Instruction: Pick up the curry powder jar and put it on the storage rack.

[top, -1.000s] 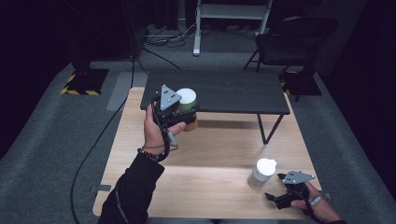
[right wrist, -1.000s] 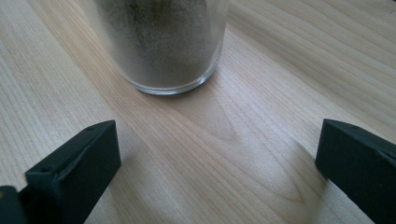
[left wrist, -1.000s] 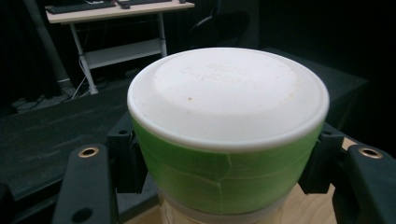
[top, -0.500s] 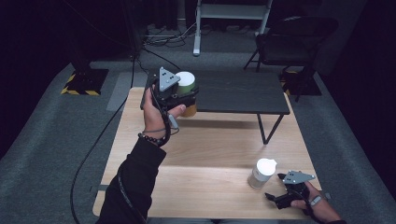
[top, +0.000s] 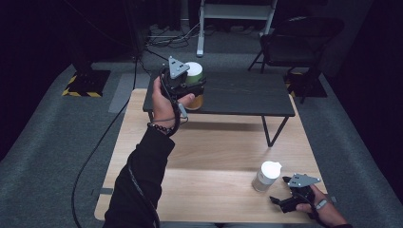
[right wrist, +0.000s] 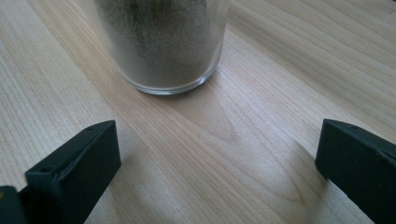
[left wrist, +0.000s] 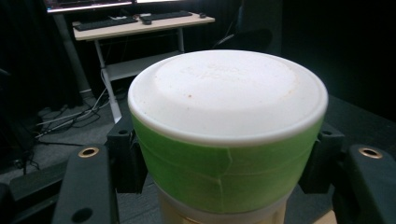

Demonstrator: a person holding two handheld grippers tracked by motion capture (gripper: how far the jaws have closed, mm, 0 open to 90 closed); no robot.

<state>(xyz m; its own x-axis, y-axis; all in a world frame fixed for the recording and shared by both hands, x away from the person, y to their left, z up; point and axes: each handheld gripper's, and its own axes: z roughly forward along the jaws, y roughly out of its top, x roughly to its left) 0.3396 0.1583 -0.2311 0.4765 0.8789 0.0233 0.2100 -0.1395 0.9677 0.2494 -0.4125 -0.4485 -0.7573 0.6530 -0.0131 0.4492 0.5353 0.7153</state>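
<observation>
The left gripper (top: 187, 85) holds the green-banded jar (left wrist: 227, 140) pinched between its fingers (left wrist: 127, 158), clear of the counter (top: 209, 142) and over the near edge of the dark low table (top: 247, 95). The step in hand appears to be transport of this jar. The right gripper (top: 280, 202) rests with fingers (right wrist: 74, 168) spread; the second jar (top: 267, 175) stands just ahead of their tips, untouched. The next move likely calls for a level descent before release.

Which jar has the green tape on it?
The jar with green tape is the one held up in the left gripper, white lid on top. The other jar stands on the wooden table, with no tape.
</observation>
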